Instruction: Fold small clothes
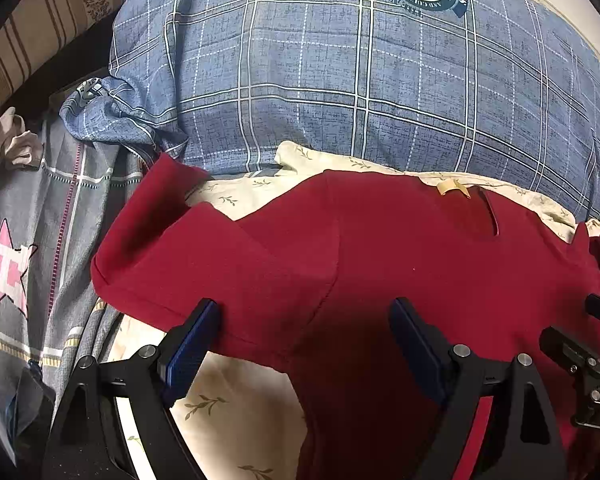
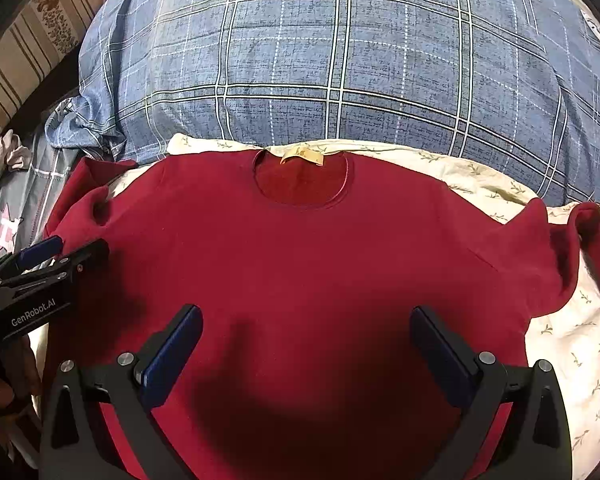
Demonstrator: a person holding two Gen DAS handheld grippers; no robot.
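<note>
Left tongs (image 1: 304, 316) wide, empty, over shirt's left sleeve side | right tongs (image 2: 306, 324) wide, empty, over chest | red shirt (image 2: 300, 248) flat on floral sheet (image 2: 572, 344), collar at 12 o'clock, front of blue plaid pillow (image 2: 340, 60) | step: spread, no fold made yet | next: likely pinch 9 o'clock sleeve (image 1: 148, 248), carry toward 3 o'clock.

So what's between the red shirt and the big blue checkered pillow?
A strip of cream leaf-print sheet separates the red shirt from the blue checkered pillow, clearest in the right wrist view.
</note>
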